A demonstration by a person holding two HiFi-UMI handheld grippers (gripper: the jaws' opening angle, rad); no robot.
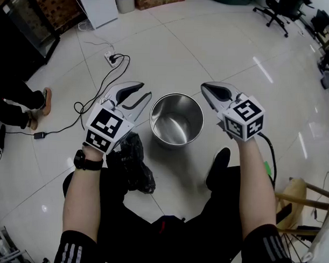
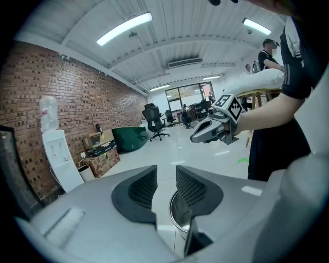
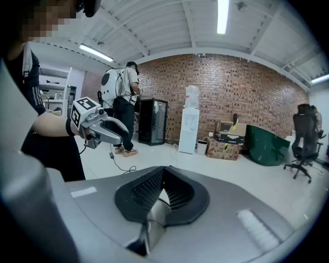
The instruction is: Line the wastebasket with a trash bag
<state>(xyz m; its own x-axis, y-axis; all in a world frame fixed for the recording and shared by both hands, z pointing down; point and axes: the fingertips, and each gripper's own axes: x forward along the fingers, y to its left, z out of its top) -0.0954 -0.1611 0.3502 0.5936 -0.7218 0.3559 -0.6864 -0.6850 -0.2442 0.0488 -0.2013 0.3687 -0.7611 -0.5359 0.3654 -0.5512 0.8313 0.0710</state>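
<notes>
Lining not yet begun — the wastebasket [image 1: 175, 120] stands bare between the left gripper [image 1: 145, 92], jaws parted and empty, and the right gripper [image 1: 205, 87], closed on nothing; the next move probably calls for pinching the crumpled trash bag [image 1: 134, 162] lying near it

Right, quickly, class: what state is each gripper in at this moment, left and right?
Left gripper: open, nothing between its jaws.
Right gripper: closed, holding nothing.

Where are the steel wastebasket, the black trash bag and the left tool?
Steel wastebasket [image 1: 178, 115]: head view, inner wall.
Black trash bag [image 1: 134, 160]: head view, crumpled middle.
Left tool [image 1: 146, 89]: head view, between its fingertips.
</notes>
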